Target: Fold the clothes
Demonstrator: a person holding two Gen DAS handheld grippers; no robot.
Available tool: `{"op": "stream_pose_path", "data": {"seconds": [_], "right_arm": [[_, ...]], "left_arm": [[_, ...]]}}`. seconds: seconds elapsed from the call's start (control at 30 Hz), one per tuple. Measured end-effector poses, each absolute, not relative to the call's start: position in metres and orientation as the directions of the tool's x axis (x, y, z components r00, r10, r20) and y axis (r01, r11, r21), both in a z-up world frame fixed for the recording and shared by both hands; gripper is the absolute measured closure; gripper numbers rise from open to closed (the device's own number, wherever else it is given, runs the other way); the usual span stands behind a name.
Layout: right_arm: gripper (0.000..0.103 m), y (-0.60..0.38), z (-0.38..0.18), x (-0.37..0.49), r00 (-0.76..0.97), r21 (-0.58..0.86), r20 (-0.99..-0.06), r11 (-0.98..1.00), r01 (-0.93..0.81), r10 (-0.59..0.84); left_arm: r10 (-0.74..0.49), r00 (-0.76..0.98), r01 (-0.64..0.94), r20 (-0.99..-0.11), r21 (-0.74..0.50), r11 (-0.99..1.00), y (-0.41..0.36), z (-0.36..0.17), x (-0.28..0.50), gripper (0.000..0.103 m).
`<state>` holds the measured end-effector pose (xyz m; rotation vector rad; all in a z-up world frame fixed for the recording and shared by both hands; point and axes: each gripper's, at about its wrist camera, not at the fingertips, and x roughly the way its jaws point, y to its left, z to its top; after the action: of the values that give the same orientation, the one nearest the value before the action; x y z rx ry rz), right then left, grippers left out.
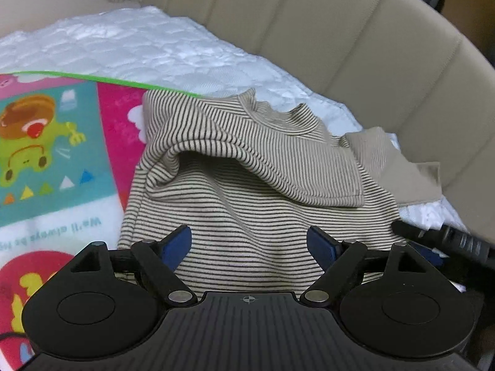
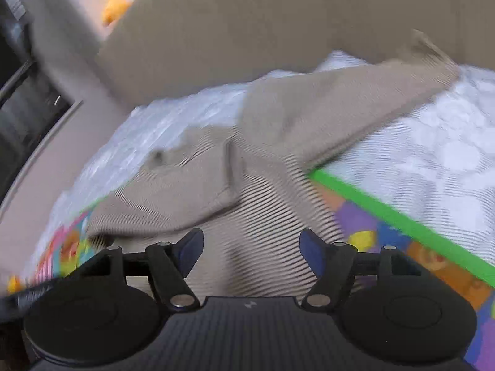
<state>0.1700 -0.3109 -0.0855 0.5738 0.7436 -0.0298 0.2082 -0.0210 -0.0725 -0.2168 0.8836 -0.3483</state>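
striped shirt point(image 1: 247, 185) flat on cartoon blanket point(image 1: 55, 154) atop bed, one sleeve folded across chest | collar far, hem near, long axis straight ahead | left hand-held gripper point(image 1: 249, 247) spread over hem, nothing pinched | right hand-held gripper point(image 2: 252, 252) spread, empty, equally near

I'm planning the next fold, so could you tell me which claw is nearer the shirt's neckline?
Probably left, though it's close. The left claw hangs open over the striped shirt's body below the neckline; the right claw, also open, views it further off.

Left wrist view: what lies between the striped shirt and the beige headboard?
White quilted bedding fills the stretch between the striped shirt and the headboard, as the left wrist view shows.
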Motion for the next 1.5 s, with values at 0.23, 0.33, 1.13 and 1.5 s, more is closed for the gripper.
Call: {"op": "stream_pose_path", "data": {"seconds": [0.23,0.33,1.13,1.5], "right_arm": [[0.056,-0.404,-0.073,0.199,0.754,0.396,-0.641,0.779,0.487,-0.146],[0.056,-0.435,-0.080,0.224,0.709,0.306,-0.661,0.775,0.554,-0.245],[0.095,-0.448,-0.009,0.250,0.849,0.293,-0.483,0.874,0.388,-0.215],[0.096,-0.267,0.119,0.244,0.934,0.103,-0.352,0.994,-0.022,0.057]], "left_arm": [[-0.376,0.583,0.217,-0.720,-0.308,0.927,-0.005,-0.081,0.217,0.009],[-0.382,0.575,0.177,-0.723,-0.346,0.921,0.005,-0.084,0.223,0.009],[-0.381,0.595,0.229,-0.707,-0.305,0.924,-0.012,-0.076,0.224,0.008],[-0.400,0.628,0.167,-0.668,-0.386,0.907,0.036,-0.048,0.231,0.007]]}}
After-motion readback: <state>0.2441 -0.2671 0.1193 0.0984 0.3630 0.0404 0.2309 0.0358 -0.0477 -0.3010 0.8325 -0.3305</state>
